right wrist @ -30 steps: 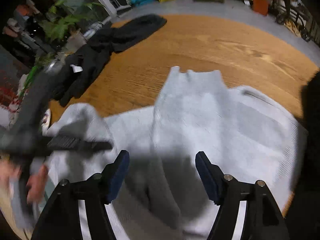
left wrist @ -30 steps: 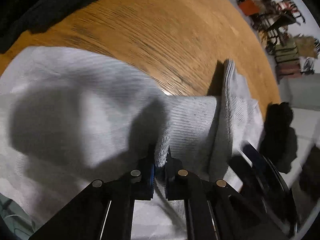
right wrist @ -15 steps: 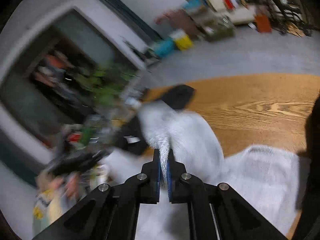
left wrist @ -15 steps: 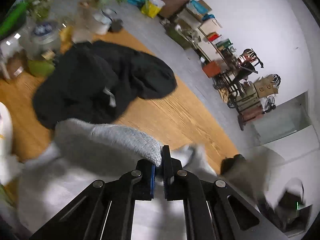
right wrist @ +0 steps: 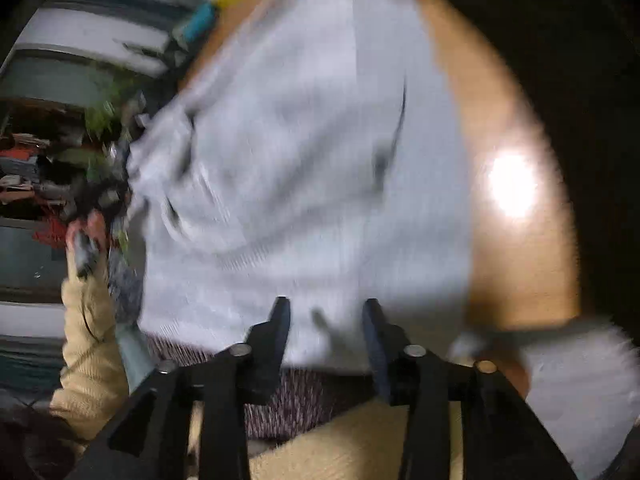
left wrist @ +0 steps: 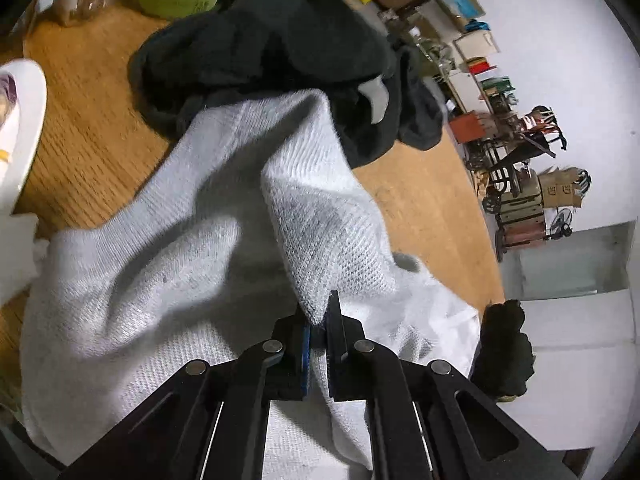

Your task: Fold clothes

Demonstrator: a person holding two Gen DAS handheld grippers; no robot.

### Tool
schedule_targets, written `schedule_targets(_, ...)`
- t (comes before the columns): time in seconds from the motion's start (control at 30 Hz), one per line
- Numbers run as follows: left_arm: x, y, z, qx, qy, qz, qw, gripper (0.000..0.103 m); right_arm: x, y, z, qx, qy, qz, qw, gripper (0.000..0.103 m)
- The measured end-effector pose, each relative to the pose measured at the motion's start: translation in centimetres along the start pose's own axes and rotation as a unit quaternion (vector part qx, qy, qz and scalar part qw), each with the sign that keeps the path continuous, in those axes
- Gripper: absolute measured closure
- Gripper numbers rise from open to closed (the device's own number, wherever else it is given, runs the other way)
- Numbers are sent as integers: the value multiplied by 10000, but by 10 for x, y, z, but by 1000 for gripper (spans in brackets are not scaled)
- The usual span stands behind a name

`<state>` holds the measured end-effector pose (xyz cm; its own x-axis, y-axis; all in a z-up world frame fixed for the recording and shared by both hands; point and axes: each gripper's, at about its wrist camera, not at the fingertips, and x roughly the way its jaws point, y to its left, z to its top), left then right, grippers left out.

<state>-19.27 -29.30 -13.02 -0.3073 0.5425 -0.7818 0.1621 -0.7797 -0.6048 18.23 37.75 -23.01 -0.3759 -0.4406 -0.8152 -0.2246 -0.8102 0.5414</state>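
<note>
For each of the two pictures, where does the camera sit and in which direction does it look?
Left wrist view: sits on the left gripper, looks forward and down along its fingers, shut on a fold of the white knit garment; dark clothes lie beyond on the wooden table.
Right wrist view: sits on the right gripper, looks down, blurred; its fingers are opening with nothing between them; a cream sleeve shows.
Shared: the white garment and the table.
</note>
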Motion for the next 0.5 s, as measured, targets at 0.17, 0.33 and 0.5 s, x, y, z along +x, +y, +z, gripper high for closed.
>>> schedule_targets(0.17, 2, -15, 0, 265, -78, 110, 9996, 97, 20, 65, 69, -1044, -285, 152, 9940, 44)
schedule_targets(0.33, 38, -22, 9, 303, -70, 220, 9993, 97, 141, 131, 141, -1565, 523, 55, 9863, 44)
schedule_targets(0.5, 33, -24, 24, 338, 168, 685, 9969, 79, 213, 180, 182, -1681, 830, 76, 9822, 48)
